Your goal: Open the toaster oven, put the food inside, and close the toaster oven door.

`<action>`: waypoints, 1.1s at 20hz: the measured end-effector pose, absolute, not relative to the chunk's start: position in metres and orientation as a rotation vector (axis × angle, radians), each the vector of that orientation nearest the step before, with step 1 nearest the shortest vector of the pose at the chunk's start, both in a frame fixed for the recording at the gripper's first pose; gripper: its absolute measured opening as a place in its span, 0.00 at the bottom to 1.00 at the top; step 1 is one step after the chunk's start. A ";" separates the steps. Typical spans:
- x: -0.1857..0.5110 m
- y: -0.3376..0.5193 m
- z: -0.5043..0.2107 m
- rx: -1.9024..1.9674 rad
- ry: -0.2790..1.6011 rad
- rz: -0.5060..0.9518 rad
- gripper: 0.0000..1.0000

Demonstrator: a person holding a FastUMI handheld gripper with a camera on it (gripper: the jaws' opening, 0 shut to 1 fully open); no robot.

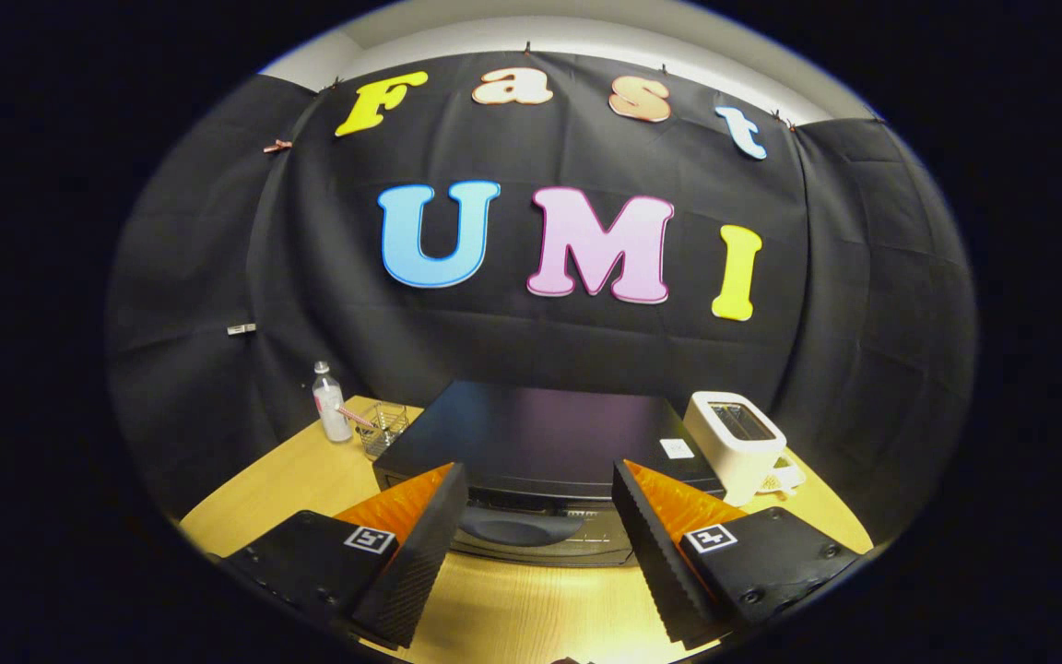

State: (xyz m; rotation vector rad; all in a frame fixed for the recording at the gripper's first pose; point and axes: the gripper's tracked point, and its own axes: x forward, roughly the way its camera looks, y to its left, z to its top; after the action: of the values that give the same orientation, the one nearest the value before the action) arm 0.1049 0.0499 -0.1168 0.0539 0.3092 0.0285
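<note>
Hand-held gripper [538,516] spread wide and holding nothing, black toaster oven [540,443] just ahead between its fingers, door shut, white toaster [736,441] beside the oven on the counter [310,475]

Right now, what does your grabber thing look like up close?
The gripper has two wedge-shaped fingers with ribbed inner faces. Behind each finger sits a flat block with screws and a small square black-and-white marker. The fingers are spread wide apart, pointing at the toaster oven.
</note>
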 end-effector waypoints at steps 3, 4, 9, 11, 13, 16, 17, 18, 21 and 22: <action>0.122 0.056 -0.149 0.052 0.367 0.033 0.98; 0.127 0.056 -0.157 0.056 0.381 0.029 0.98; 0.137 0.063 -0.186 0.130 0.446 0.020 0.98; 0.138 0.061 -0.187 0.140 0.457 0.002 0.98; 0.140 0.062 -0.190 0.127 0.444 -0.005 0.98; 0.139 0.062 -0.189 0.127 0.426 0.001 0.98; 0.135 0.062 -0.190 0.131 0.434 0.005 0.99; 0.131 0.063 -0.190 0.135 0.437 0.010 0.98; 0.109 0.064 -0.195 0.151 0.459 0.025 0.98; 0.102 0.064 -0.198 0.158 0.466 0.029 0.98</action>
State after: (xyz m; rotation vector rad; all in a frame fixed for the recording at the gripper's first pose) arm 0.1023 0.0643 -0.1978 0.1581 0.4659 0.0285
